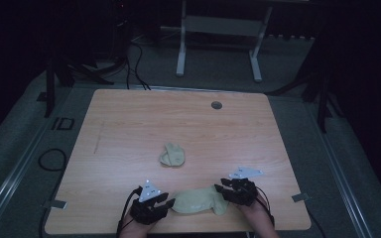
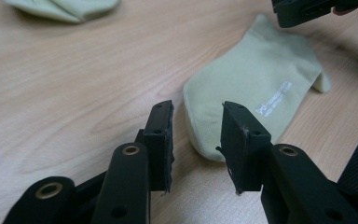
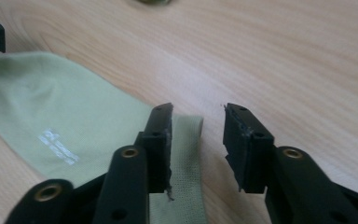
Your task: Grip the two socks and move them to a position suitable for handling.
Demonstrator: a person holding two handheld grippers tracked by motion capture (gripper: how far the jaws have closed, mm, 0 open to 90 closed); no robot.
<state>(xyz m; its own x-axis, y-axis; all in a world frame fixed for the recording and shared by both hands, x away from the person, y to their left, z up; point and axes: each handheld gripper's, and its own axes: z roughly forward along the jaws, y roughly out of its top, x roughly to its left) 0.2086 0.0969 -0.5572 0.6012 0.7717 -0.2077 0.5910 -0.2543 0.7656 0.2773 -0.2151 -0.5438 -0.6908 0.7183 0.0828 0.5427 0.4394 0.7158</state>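
Flat sock (image 1: 199,202) on table (image 1: 129,124) near edge, between both grippers; folded sock (image 1: 172,154) behind.

Pale green flat sock (image 2: 256,88): small white printed mark, lettering too blurred to read.
Other legible text: none found.

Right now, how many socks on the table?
2. One flat sock lies at the near edge between the left tool and right tool; one bunched sock sits mid-table, farther out. None seem hidden.
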